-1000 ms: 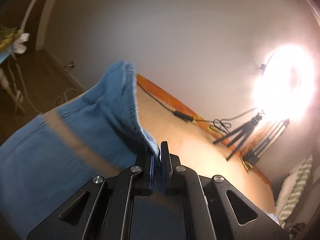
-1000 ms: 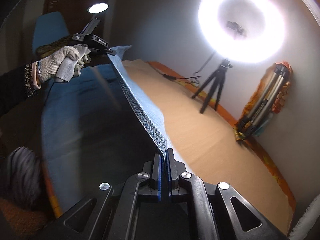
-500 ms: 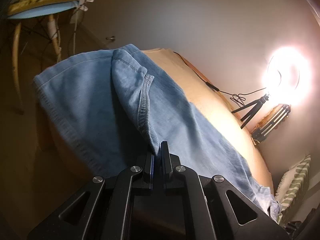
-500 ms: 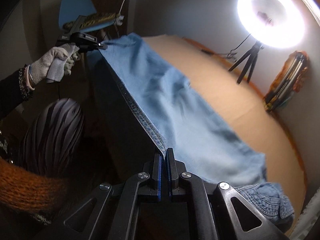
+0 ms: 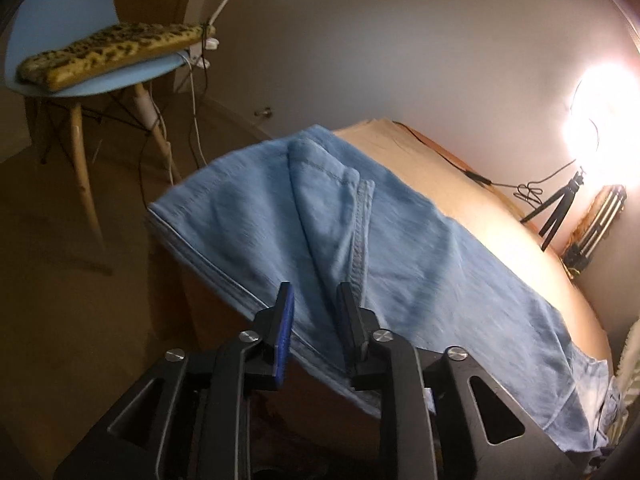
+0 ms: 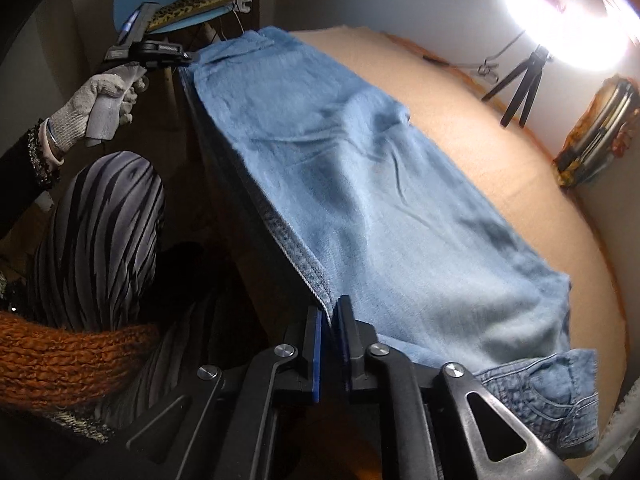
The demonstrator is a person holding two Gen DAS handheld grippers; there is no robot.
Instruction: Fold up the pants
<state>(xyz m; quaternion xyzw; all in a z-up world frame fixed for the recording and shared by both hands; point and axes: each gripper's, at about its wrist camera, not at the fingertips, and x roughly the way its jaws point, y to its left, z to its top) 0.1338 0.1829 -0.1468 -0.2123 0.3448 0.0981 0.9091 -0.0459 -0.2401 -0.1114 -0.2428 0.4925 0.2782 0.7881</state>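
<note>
Light blue jeans lie stretched along the tan bed surface, their near long edge hanging over its side. The waist end bunches at the lower right. My right gripper is at the near hem; its jaws are opening, and the hem edge sits in the narrow gap. My left gripper is at the leg end; its jaws are opening too, with a raised fold of denim loose between them. In the right wrist view the left gripper shows at the far corner, held by a gloved hand.
A bright ring light on a tripod stands at the far side, a cable running toward it. A folded tripod bundle leans on the wall. A blue chair with a leopard cushion stands beyond the bed's end. The person's striped leg is close alongside.
Both grippers came down with the jeans' edge, and the denim now lies flat on the bed. Both pairs of jaws, shut on the fabric before, have parted.
</note>
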